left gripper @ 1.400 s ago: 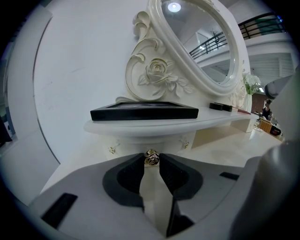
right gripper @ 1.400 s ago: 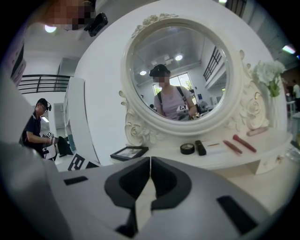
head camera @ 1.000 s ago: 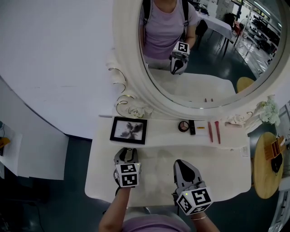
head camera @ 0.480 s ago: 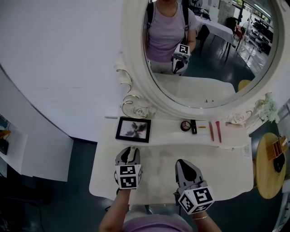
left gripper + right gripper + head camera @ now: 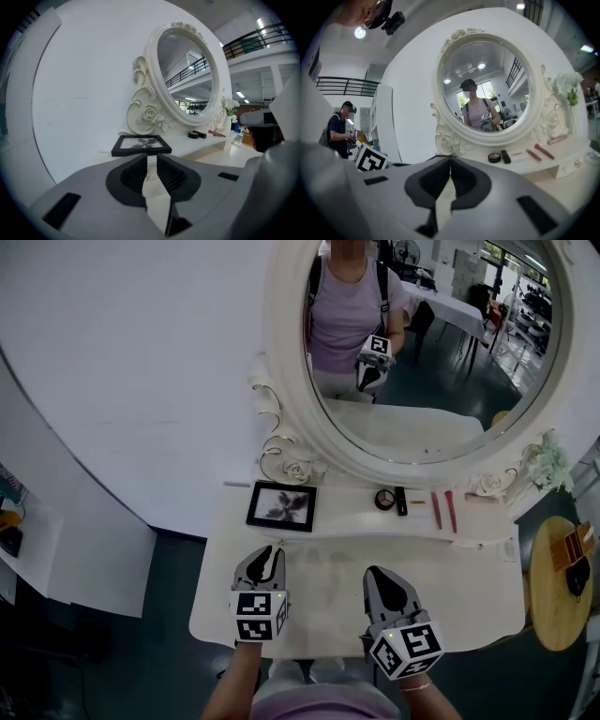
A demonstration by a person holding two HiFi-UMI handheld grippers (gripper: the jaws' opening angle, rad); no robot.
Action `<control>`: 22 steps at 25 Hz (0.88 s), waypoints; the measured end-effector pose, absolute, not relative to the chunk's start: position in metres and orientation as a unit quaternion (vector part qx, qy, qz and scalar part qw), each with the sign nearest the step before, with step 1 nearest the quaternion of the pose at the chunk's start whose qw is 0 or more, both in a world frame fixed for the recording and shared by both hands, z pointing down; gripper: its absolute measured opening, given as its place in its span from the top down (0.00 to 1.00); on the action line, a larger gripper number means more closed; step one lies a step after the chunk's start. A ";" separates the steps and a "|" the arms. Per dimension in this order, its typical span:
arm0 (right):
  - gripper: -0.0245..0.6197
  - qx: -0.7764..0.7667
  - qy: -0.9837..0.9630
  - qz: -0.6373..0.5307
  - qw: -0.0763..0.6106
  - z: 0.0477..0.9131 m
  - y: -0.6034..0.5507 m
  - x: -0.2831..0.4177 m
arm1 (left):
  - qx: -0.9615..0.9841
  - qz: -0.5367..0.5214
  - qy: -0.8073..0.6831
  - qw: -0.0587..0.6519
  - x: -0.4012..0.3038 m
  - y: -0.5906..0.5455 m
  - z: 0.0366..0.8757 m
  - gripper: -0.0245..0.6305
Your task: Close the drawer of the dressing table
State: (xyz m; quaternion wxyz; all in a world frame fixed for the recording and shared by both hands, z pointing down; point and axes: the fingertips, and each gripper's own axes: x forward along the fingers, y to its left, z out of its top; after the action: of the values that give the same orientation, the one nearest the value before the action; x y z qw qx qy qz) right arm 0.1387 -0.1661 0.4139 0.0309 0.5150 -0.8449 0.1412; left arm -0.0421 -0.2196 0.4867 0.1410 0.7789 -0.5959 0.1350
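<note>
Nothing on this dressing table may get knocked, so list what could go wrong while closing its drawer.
The left gripper, jaws closing on nothing, hovers close to the picture frame; a forward push could knock it. The compact and lipstick lie loose on the shelf; slamming the drawer might jolt them off.

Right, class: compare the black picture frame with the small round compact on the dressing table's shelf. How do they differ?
The picture frame is rectangular; the compact is round. The picture frame is larger than the compact. The picture frame sits at the shelf's left end, the compact nearer the middle, beside a black tube. Both are dark-rimmed and rest on the shelf below the mirror.
</note>
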 end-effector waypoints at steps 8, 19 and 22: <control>0.97 0.508 -0.851 0.132 0.027 0.405 -0.160 0.130 | 0.788 0.108 -0.594 0.124 -0.055 -0.199 0.461 0.91; 0.97 0.502 -0.856 0.122 0.031 0.401 -0.149 0.122 | 0.790 0.082 -0.597 0.113 -0.070 -0.174 0.442 0.96; 0.97 0.503 -0.855 0.121 0.033 0.400 -0.147 0.121 | 0.791 0.077 -0.596 0.114 -0.072 -0.169 0.440 0.96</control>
State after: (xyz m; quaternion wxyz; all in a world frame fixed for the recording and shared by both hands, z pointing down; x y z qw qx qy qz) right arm 0.1206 -0.1466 0.4002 0.0330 0.5029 -0.8553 0.1207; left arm -0.0725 -0.1691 0.4402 0.1135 0.7908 -0.5964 0.0772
